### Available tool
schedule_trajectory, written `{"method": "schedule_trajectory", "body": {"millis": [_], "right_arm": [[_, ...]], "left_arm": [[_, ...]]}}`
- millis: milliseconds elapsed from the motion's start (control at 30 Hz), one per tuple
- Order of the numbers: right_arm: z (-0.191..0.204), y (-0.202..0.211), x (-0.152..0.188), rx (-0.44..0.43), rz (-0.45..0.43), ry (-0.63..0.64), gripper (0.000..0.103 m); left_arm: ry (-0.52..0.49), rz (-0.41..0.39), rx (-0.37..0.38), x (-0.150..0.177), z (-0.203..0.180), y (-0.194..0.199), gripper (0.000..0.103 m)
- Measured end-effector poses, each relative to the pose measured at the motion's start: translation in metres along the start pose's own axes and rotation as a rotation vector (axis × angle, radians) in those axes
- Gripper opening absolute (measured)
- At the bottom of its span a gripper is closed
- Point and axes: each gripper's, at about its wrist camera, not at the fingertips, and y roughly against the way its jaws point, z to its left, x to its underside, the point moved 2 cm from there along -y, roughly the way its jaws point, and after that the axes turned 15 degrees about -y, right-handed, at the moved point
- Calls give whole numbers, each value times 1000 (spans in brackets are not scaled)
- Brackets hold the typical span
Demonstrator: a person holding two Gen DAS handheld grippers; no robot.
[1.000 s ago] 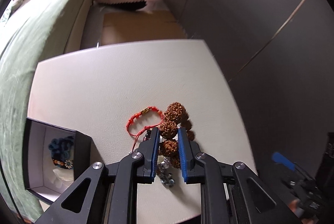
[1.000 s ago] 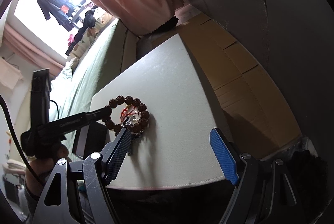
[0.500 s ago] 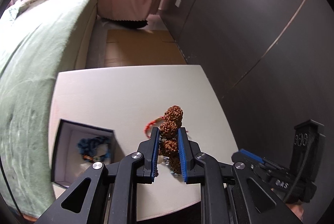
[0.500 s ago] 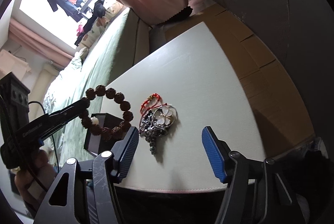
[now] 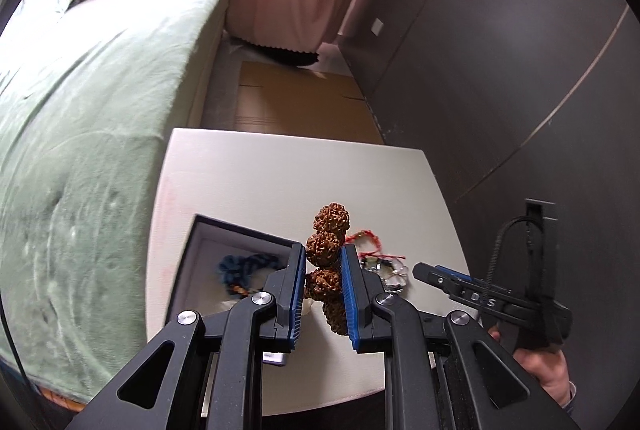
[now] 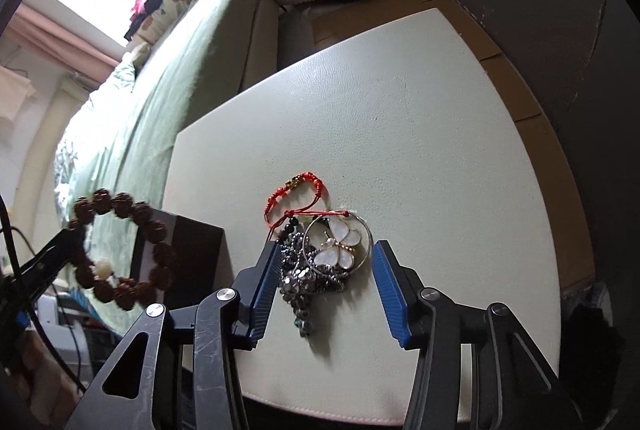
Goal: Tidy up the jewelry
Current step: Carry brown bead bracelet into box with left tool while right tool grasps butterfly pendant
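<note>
1. Brown knobbly seed-bead bracelet (image 5: 327, 258): a loop with one pale bead, pinched at a few beads between the blue-padded jaws of the left gripper (image 5: 323, 294). It hangs clear of the worktop, over the near-left part, beside the box; the right wrist view shows it (image 6: 120, 250) dangling in front of the box wall.
2. Black square box with white lining (image 5: 208, 254): open, at the near-left corner of the cream leather-look worktop (image 5: 280, 173). A blue beaded bracelet (image 5: 244, 268) lies inside.
3. Handling, as a judgement: carry the loop over the white lining, lower it until the beads rest inside, then release. A loop that drapes over the box wall may slide out. Keep it off the blue piece where room allows.
4. Right gripper (image 6: 324, 290): jaws spread wide, holding nothing, flanking the loose pile near the worktop's near edge.
5. Pile: red braided cord bracelet with gold beads (image 6: 296, 195), silver hoop with white enamel flower (image 6: 338, 244), dark faceted bead strand (image 6: 296, 282), all touching or overlapping.
6. Writing: white letters on the right gripper's body in the left wrist view, too small to read with certainty. No brand visible on box or jewelry.
</note>
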Motion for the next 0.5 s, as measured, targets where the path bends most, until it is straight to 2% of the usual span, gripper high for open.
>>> {"method": "schedule_trajectory", "body": {"millis": [300, 367, 500], "right_arm": [[18, -36, -1, 167, 28, 70, 49], [19, -43, 0, 190, 40, 74, 41], [21, -46, -1, 254, 27, 96, 32]], "left_arm": [[36, -16, -5, 8, 25, 13, 18], [43, -19, -4, 9, 30, 16, 18], [53, -23, 1, 12, 37, 18, 18]]}}
